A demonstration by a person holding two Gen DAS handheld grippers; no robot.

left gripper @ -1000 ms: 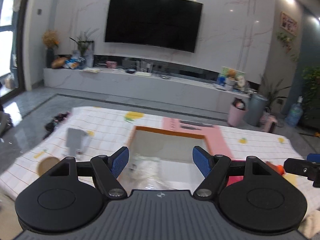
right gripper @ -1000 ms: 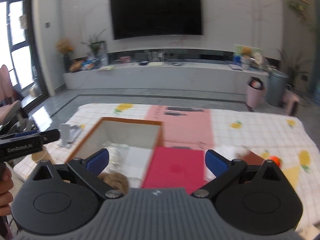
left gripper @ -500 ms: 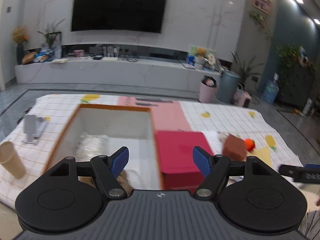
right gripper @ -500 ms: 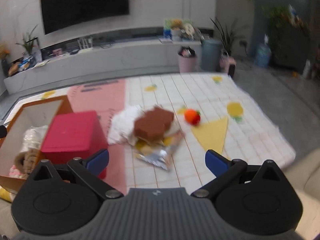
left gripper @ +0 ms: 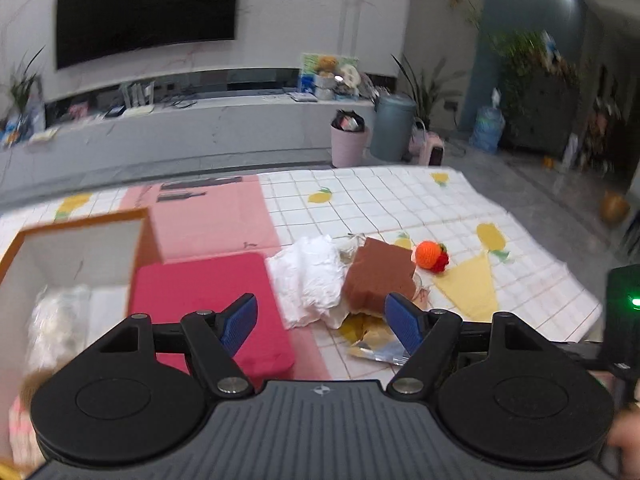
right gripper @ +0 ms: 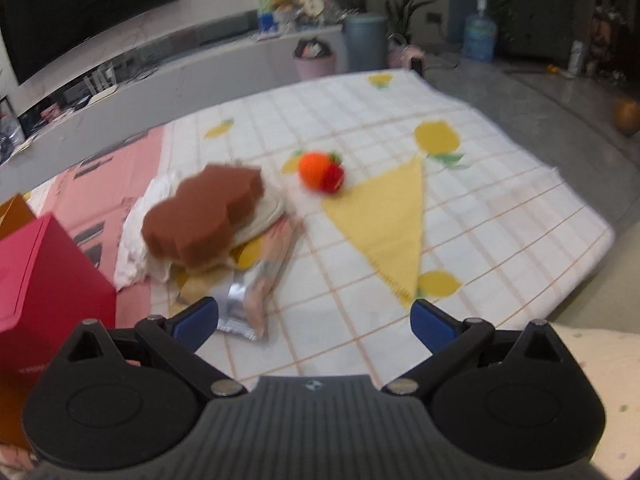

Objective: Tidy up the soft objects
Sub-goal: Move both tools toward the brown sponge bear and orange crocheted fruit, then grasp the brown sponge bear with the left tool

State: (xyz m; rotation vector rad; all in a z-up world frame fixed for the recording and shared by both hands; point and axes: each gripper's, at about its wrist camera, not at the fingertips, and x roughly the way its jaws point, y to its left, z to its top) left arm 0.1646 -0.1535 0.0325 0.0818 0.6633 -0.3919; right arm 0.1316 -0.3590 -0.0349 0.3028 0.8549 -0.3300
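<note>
A pile of soft things lies on the checked cloth: a brown sponge (left gripper: pixel 380 276) (right gripper: pixel 204 212) on top, crumpled white fabric (left gripper: pixel 310 280) (right gripper: pixel 136 228) to its left, a foil packet (right gripper: pixel 256 284) (left gripper: pixel 376 344) in front. An orange and red knitted fruit (left gripper: pixel 430 255) (right gripper: pixel 320 170) and a yellow triangular cloth (left gripper: pixel 470 288) (right gripper: pixel 386 224) lie to the right. My left gripper (left gripper: pixel 322 326) is open and empty, just short of the pile. My right gripper (right gripper: pixel 314 320) is open and empty, above bare cloth in front of the packet.
An open box (left gripper: pixel 80 236) with an orange rim holds white and tan soft items at the left. A red box (left gripper: pixel 208 308) (right gripper: pixel 44 280) stands beside it on a pink board (left gripper: pixel 212 216). The table's right edge (right gripper: pixel 576 256) drops to the floor.
Both views have swung right and downward, from the open box to the pile of soft things, which now looks closer. Both grippers stayed open.
</note>
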